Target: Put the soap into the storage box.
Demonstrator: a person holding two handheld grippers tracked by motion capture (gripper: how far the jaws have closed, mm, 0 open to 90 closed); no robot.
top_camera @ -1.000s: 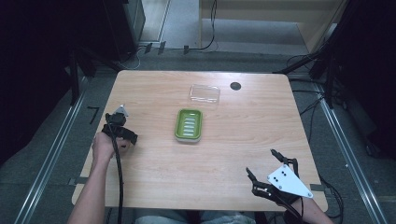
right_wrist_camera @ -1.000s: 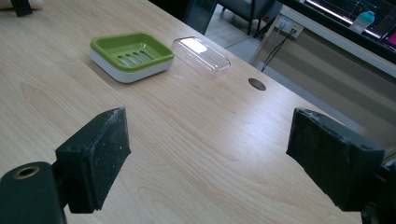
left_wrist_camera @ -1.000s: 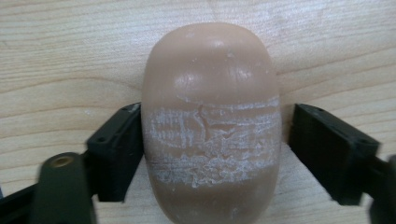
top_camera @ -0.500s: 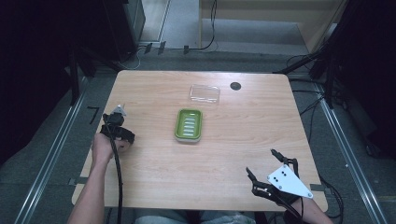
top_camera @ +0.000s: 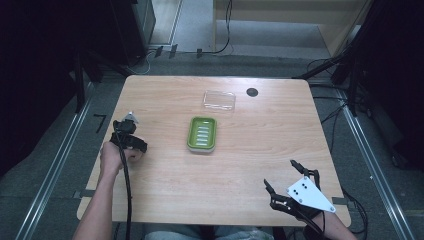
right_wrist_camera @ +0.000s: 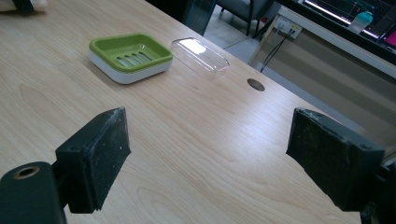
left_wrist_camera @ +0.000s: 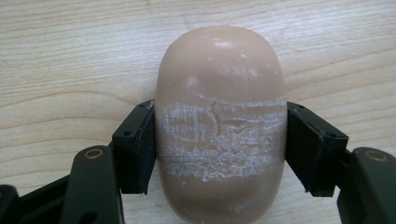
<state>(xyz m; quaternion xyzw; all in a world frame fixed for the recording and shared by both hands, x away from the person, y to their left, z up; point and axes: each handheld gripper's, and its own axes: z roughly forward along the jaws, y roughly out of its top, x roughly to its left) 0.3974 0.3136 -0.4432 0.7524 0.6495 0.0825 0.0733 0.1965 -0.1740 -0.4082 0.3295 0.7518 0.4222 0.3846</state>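
Item 1, bar of soap (left_wrist_camera: pixel 219 126): tan, rounded, its top scuffed white. It lies on the wooden surface (left_wrist_camera: pixel 70 56) between the jaws of the left gripper (left_wrist_camera: pixel 219 149), both pads pressing its flanks; the far end juts well beyond the jaw tips. The jaws have just been closing, with the bar between them. Whether it has left the surface yet cannot be told from this close view.

Item 2, left gripper, high view (top_camera: pixel 131 142): held low by the left hand (top_camera: pixel 112 157).

Item 3, soap dish (right_wrist_camera: pixel 130 57): green tray with slots, on a white base, empty. It sits well ahead of the right gripper's jaws, towards their left.

Item 4, clear lid (right_wrist_camera: pixel 200 57): just beyond the dish, apart from it.

Item 5, right gripper (right_wrist_camera: pixel 215 163): jaws spread wide, nothing between them, hovering over bare wood.

Progress, as judged: the grasp on the bar looks made. Left to do: lift, carry to the dish, set the bar in; possibly the lid afterwards.
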